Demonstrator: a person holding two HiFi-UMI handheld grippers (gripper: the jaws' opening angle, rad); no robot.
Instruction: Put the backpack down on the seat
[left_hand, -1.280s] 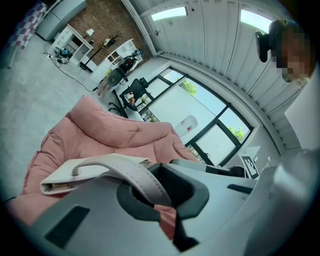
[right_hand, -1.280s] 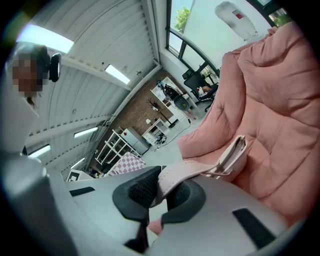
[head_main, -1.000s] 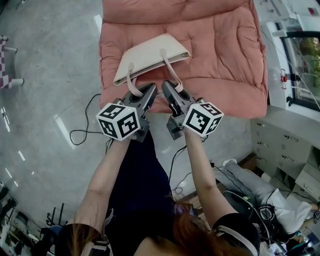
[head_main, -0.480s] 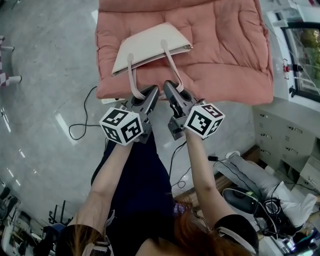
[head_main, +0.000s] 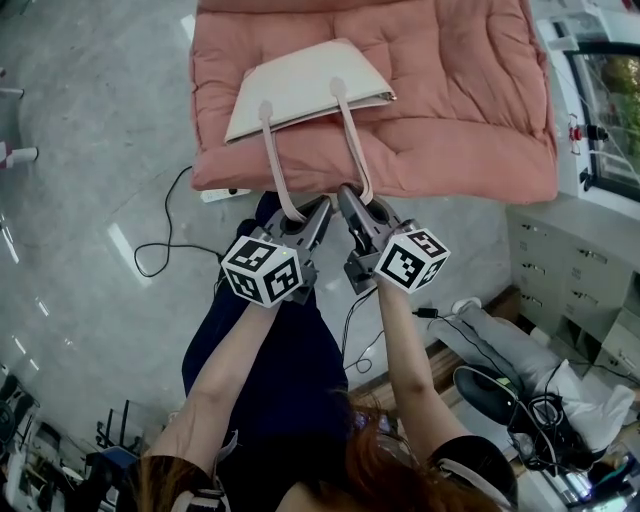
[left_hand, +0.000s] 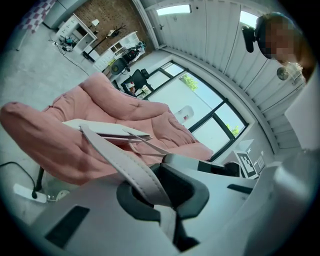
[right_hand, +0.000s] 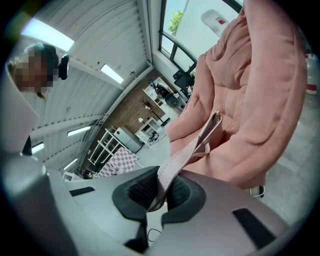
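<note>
The cream bag (head_main: 305, 88) lay flat on the pink seat cushion (head_main: 460, 110), near its front edge. Its two long straps hung down over the front of the cushion to the tongs. The left gripper (head_main: 318, 210) was squeezed tight on the left strap (head_main: 272, 150). The right gripper (head_main: 352, 198) was squeezed tight on the right strap (head_main: 350, 135). The two grippers were close side by side, just in front of the seat. A black cable (head_main: 160, 245) and a white power strip (head_main: 222, 195) lay on the grey floor (head_main: 90, 150) by the seat.
</note>
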